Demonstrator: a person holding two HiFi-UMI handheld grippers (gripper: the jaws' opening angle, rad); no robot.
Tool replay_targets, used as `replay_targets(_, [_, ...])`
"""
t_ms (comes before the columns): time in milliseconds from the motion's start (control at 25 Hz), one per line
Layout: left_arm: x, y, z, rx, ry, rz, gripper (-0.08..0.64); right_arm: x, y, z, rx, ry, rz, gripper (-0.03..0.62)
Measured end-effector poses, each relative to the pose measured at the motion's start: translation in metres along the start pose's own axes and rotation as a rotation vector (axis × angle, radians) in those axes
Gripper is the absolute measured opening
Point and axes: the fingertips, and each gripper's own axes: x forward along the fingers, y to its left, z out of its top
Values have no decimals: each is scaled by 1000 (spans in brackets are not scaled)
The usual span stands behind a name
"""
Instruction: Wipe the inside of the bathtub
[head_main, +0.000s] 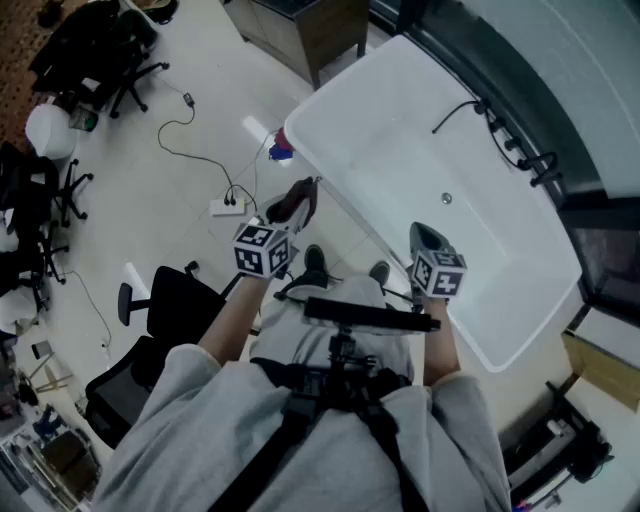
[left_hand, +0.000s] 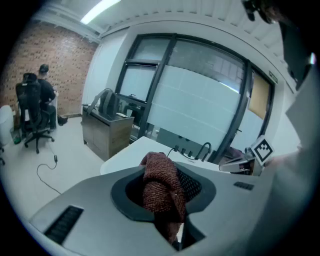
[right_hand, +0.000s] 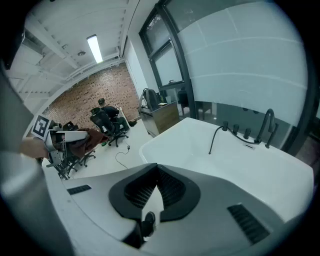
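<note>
The white bathtub (head_main: 400, 130) lies ahead and to the right, with black taps (head_main: 515, 148) and a black hose on its far rim and a drain (head_main: 446, 198) in its floor. My left gripper (head_main: 298, 197) hangs over the floor just short of the tub's near rim, shut on a dark brown cloth (head_main: 286, 208). The cloth (left_hand: 160, 187) fills the left gripper (left_hand: 165, 165) in the left gripper view, draped over the jaws. My right gripper (head_main: 425, 236) hovers at the tub's near edge; the right gripper (right_hand: 157, 172) has its tips touching with nothing between them. The tub (right_hand: 225, 160) lies beyond.
A power strip (head_main: 228, 207) with cables lies on the floor to the left. A black office chair (head_main: 150, 330) stands beside the wearer. A wooden cabinet (head_main: 305, 30) sits past the tub's far end. A small blue and red object (head_main: 282, 150) lies at the tub's corner. A person (left_hand: 44, 92) sits far off.
</note>
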Motion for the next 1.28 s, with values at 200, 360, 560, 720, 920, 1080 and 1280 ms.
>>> replay_targets(200, [-1,13,-3,61,28,-47,103,16,26,5,5,-14,0,6])
replay_targets(360, [-1,26,-3,92,54,-101,103,27,50,5,0,-24,6,6])
replay_targets(560, [7,36,-8,142,99,-165,103,35,67,7,-1,-40,-13,6])
replay_targets(720, [16,35,-14,149,130,-197,103,35,75,9,-10,-42,-23,6])
replay_targets(920, [34,27,-13,159,159,-201,103,40,69,8,-16,-22,-16,6])
replay_targets(1080, [54,20,-7,152,174,-203,103,47,54,14,-14,-17,9,6])
replay_targets(1280, [83,9,4,194,204,-198,101,57,30,26,-10,-25,43,6])
